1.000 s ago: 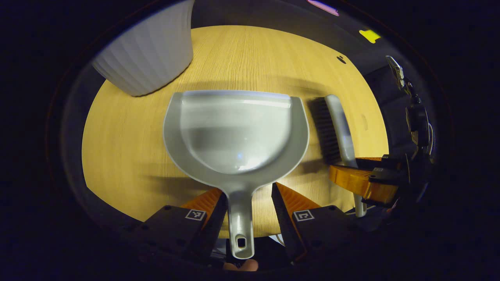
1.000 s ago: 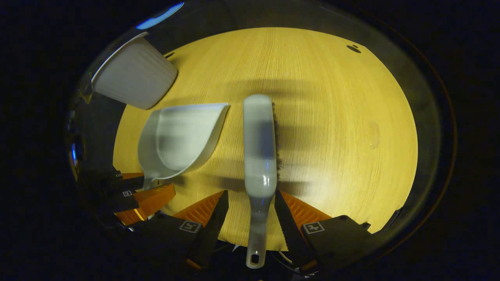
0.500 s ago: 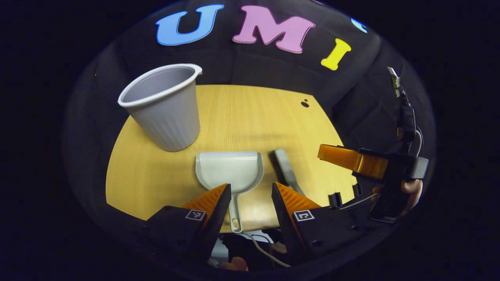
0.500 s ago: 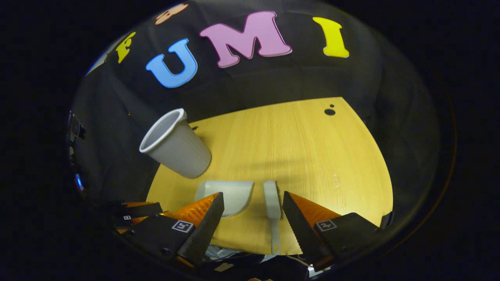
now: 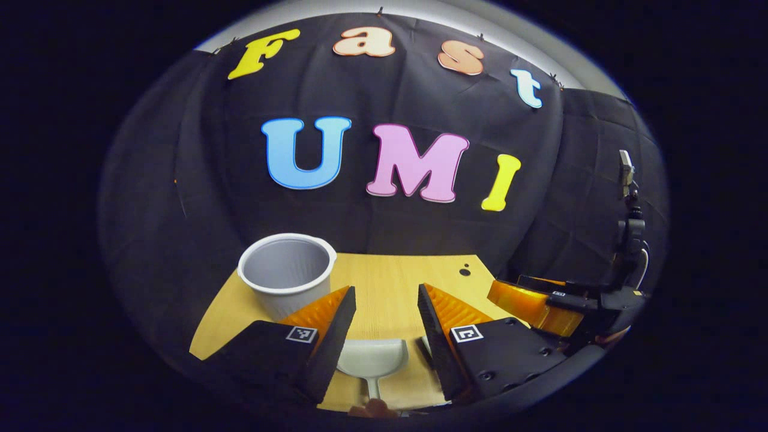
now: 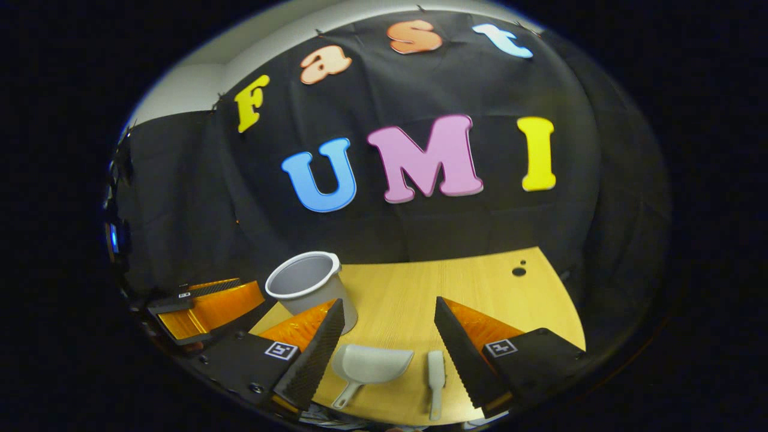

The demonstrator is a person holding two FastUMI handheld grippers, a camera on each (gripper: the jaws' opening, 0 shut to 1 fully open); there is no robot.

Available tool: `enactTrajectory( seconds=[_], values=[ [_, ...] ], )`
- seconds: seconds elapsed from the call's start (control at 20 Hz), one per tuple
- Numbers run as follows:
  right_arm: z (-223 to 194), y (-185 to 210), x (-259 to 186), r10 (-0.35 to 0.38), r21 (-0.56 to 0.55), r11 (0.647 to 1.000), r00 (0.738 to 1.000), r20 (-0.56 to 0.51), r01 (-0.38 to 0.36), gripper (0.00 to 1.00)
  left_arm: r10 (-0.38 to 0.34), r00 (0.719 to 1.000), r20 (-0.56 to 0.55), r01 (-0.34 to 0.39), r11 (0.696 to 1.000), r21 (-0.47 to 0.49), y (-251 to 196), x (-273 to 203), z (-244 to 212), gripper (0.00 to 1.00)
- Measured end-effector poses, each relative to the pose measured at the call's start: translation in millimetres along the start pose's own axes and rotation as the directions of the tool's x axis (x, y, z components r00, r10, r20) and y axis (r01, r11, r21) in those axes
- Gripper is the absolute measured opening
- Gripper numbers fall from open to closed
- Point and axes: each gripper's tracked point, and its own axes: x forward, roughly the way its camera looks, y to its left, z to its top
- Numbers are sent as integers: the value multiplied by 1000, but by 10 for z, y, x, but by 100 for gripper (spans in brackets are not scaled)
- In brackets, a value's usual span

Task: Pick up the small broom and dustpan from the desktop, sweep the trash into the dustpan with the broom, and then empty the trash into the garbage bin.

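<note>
Left gripper view: the left claw [image 5: 384,327] is released and empty, above the dustpan [image 5: 372,358], which lies flat at the worktop's [image 5: 396,279] near edge. The garbage bin [image 5: 287,273] stands upright towards the far left corner.

Right gripper view: the right claw [image 6: 389,345] is released and empty. The broom [image 6: 436,375] lies just beside the dustpan, apart from it. Risk: both handles point over the near edge; a misaligned descent could knock either tool off.

One dustpan [image 6: 372,364], one broom [image 6: 436,372], one bin [image 6: 306,285]
</note>
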Motion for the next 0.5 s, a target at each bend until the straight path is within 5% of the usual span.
enactTrajectory(
  seconds=[0.2, 0.5],
  values=[
    [228, 219, -55, 50, -72, 997, 989, 142, -40, 96, 14, 989, 150, -6, 999, -54, 87, -136, 214, 67],
    [218, 176, 73, 30, -31, 999, 990, 139, -26, 97, 65, 962, 266, -47, 996, -74, 119, -124, 364, 65]
  ],
)
